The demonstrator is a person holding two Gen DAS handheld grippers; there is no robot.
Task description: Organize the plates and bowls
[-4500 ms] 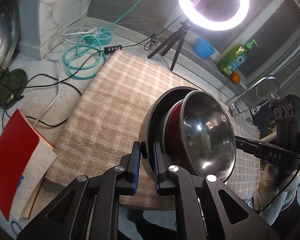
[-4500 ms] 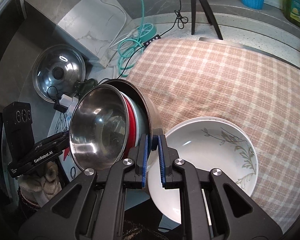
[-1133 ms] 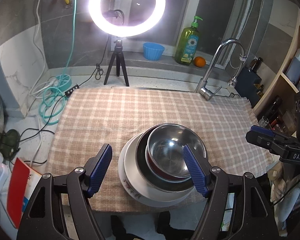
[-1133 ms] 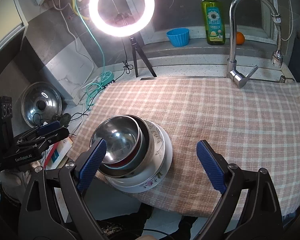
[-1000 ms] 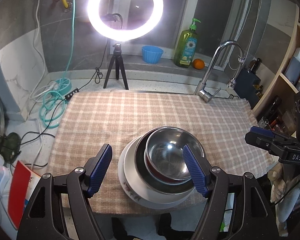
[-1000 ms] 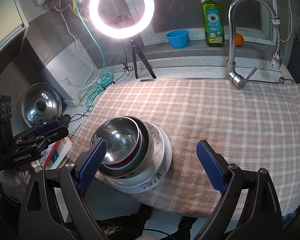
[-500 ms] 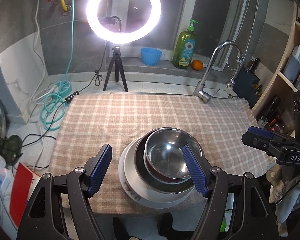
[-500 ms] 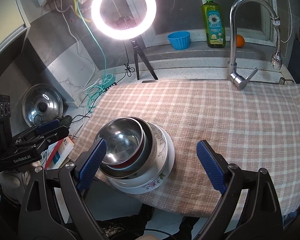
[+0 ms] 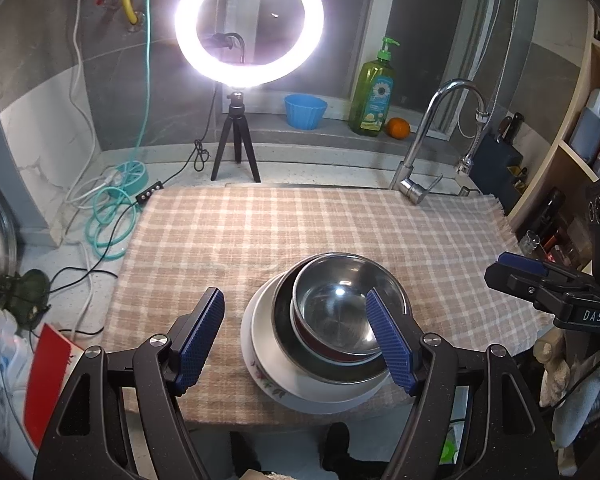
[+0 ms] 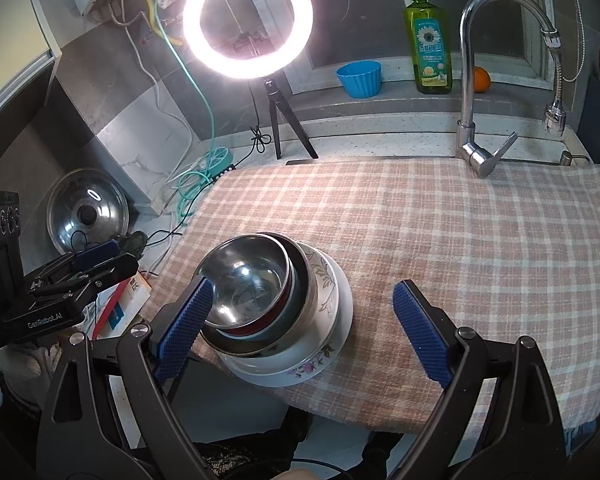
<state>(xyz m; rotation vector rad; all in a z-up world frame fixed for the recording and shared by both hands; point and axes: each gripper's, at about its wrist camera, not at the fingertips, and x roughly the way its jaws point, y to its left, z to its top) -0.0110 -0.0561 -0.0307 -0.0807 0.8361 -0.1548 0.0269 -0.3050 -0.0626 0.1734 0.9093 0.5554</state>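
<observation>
Since the earlier frames the nested bowls (image 9: 332, 320) have been set down on the checked cloth (image 9: 260, 232). A pot lid (image 10: 87, 210) is seen whole only in the right view. Both the left hand-held gripper (image 9: 296, 340) and the right hand-held gripper (image 10: 304, 328) are held open, with the stack at lower centre between their pads, untouched.

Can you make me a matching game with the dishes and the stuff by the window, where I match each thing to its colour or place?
Things:
1. small steel bowl
2. floral plate
3. fluted cup
4. dish soap bottle

Colour or place:
A. blue, on the window ledge
B. green with a sunflower label
C. top of the stack, shiny inside
D. bottom of the stack, on the checked cloth

Pairs: 1-C, 2-D, 3-A, 4-B
</observation>
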